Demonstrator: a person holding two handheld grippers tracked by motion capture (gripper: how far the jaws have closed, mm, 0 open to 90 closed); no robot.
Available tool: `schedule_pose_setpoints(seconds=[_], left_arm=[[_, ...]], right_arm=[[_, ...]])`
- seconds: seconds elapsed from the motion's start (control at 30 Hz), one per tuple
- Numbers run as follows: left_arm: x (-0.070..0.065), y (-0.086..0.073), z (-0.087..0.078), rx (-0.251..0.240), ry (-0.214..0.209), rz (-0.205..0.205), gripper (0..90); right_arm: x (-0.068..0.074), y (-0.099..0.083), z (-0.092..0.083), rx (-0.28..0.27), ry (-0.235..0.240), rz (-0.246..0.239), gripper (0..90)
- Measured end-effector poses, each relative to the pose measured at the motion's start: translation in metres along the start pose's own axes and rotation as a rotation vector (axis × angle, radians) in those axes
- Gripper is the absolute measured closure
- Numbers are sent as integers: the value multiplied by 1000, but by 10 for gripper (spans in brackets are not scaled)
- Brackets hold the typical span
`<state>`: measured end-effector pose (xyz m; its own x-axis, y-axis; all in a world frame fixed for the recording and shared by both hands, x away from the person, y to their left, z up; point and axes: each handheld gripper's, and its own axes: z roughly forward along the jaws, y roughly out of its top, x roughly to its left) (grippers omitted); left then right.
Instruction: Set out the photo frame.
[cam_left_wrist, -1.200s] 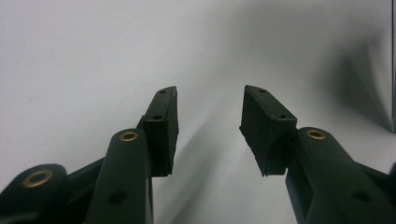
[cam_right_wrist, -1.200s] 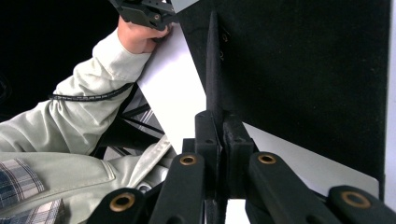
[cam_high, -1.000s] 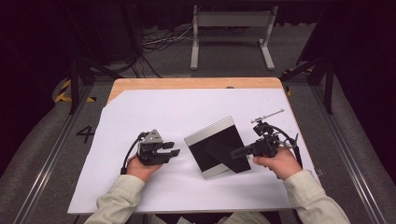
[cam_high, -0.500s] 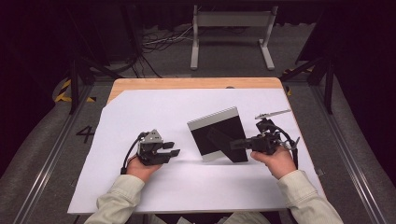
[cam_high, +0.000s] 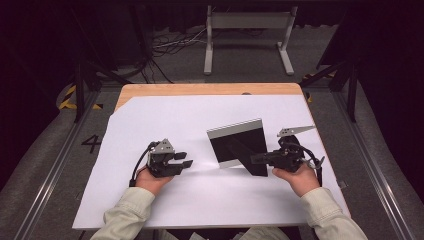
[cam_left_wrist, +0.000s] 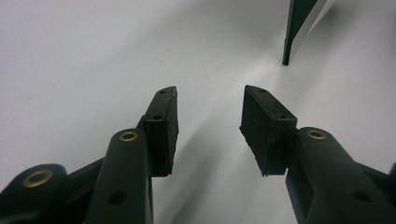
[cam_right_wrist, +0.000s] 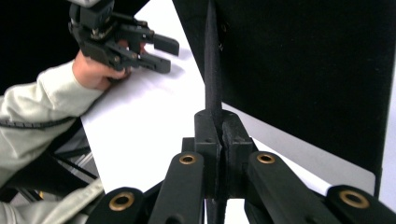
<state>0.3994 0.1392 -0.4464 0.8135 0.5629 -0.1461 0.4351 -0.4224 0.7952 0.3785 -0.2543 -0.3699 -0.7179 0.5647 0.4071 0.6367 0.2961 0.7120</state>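
Right claw (cam_right_wrist: 218, 135) pinches the picture frame's (cam_high: 235, 145) back stand (cam_right_wrist: 212, 56), propping it upright; next, release gently. Left claw (cam_high: 182, 160) rests open on the table (cam_high: 150, 210).

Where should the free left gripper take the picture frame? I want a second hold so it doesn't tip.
Probably the frame's left upright edge, approached from its left side. It stands tilted on the white sheet, and the right gripper already pinches its thin back stand. The left gripper, jaws open, faces that bare edge.
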Motion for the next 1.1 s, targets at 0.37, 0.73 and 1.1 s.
schedule_pose_setpoints(seconds=[0.37,0.73,1.1], left_arm=[[0,0,0,0,0,0,567],[0,0,0,2,3,3,567],[0,0,0,0,0,2,566]], right_arm=[[3,-11,-2,73,-8,-80,870],[1,-25,-2,117,-13,-137,869],[5,-33,-1,151,-50,-286,864]])
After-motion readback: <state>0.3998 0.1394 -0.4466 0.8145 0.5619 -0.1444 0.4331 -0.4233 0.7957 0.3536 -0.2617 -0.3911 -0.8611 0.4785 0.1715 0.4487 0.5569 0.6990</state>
